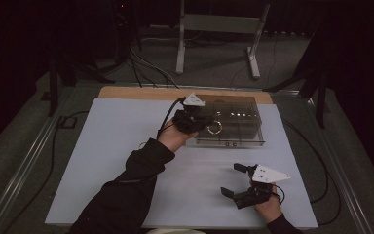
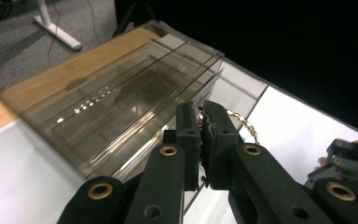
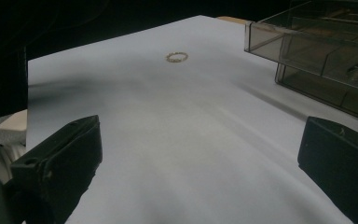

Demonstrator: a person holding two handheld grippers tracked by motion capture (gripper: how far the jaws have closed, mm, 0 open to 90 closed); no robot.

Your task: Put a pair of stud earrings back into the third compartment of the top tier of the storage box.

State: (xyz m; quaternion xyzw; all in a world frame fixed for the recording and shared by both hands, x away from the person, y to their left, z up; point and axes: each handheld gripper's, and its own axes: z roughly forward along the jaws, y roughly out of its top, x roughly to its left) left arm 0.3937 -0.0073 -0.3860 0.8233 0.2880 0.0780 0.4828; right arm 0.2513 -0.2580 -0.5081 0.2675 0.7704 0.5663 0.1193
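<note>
My left gripper (image 1: 205, 124) is over the left front part of a smoky clear drawer box (image 1: 233, 119), shut on a gold chain bracelet (image 1: 215, 127). In the left gripper view the jaws (image 2: 201, 109) press together on the chain (image 2: 243, 124), which loops out to the right beside the box (image 2: 121, 100). Near the table's front right, my right gripper (image 1: 233, 179) rests open with nothing between its jaws. In the right gripper view (image 3: 200, 140), a second gold bracelet (image 3: 176, 57) lies flat on the white table, far ahead, and the box (image 3: 326, 51) stands at the upper right.
The white table top (image 1: 107, 161) has a bare wooden strip (image 1: 136, 92) along its far edge. Cables trail off both sides. A metal stand (image 1: 219, 29) is on the floor beyond. My right gripper (image 2: 349, 161) shows at the left gripper view's lower right.
</note>
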